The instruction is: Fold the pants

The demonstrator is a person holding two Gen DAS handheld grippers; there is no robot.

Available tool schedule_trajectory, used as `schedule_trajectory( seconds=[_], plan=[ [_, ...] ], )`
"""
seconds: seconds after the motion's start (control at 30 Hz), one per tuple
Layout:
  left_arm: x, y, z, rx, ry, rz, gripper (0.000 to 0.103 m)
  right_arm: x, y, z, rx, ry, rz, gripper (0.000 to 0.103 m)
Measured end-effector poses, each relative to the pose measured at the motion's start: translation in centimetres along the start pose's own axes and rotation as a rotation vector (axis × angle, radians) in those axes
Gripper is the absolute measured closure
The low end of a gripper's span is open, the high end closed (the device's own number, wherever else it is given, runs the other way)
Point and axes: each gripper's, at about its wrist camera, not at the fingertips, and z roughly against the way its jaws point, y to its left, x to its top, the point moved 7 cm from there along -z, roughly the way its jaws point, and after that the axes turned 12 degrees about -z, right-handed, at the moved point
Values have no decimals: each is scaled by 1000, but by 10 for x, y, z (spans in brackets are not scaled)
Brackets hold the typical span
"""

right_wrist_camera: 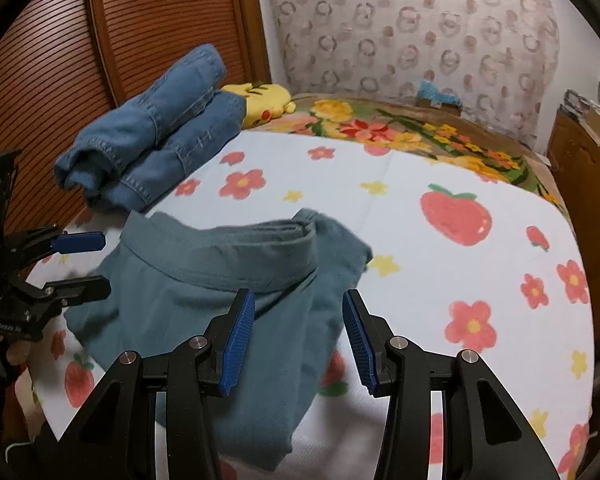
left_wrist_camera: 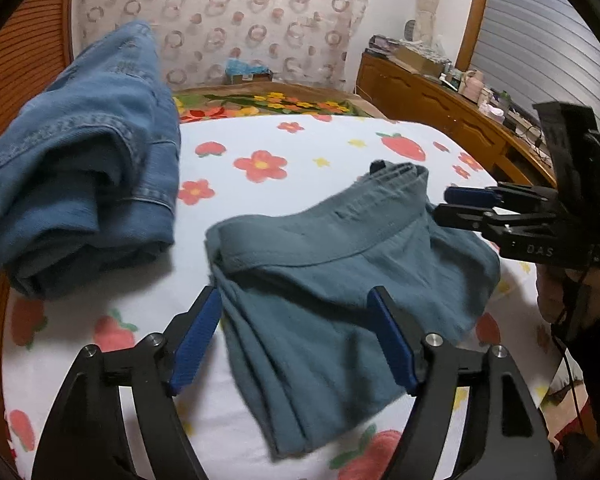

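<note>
**Operator:** Left wrist view — report the work item first.

**Technician:** The teal pants (left_wrist_camera: 340, 280) lie on the flower-and-strawberry sheet (left_wrist_camera: 300, 152) of the bed, near its front edge. They are folded into a compact stack with the waistband on top, toward the far side, and several layered edges showing at the near end. The upper layers sit a little askew, with wrinkles across the top.

**Operator:** Gripper status?

**Technician:** The left gripper (left_wrist_camera: 296, 336) is released: its jaws stand wide, straddling the near part of the stack, and neither blue pad presses on cloth. The right gripper (right_wrist_camera: 298, 334) is also released, with a moderate gap between its pads. It hangs over the right part of the stack; cloth shows in the gap, but nothing is pinched. No item is held by either tool.

**Operator:** Which step is in hand?

**Technician:** Judging by the layout, the last fold is down and the cloth has been let go. The task looks close to complete, with only tidying or a final halving left.

**Operator:** Requirement for the next move?

**Technician:** If another fold is intended, both grippers must catch all layers of one edge together — a partial pinch would peel the stack open. Otherwise, lift both tools straight off without dragging the top layer.

**Operator:** Surroundings?

**Technician:** Folded blue jeans (right_wrist_camera: 152, 132) rest at the far left by the slatted wooden panel (right_wrist_camera: 152, 20), well apart from the teal stack, with a yellow plush toy (right_wrist_camera: 264, 100) just beside them.
</note>
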Motion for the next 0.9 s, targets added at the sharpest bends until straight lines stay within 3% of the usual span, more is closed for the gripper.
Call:
schedule_trajectory(
  seconds=[0.3,0.5,0.6,0.73,0.9],
  plan=[
    [-7,5,-3,36,16,11,24,17,2,-16,20,1,-9,55],
    [-10,9,-1,52,18,11,24,32,5,-28,34,-5,8,84],
    [-13,10,0,59,18,12,24,38,5,-29,-2,-32,20,88],
    [-15,9,3,65,17,7,24,35,7,-31,-43,-20,24,87],
    [-20,7,14,67,6,5,24,19,11,-8,-6,-30,17,74]
  ],
)
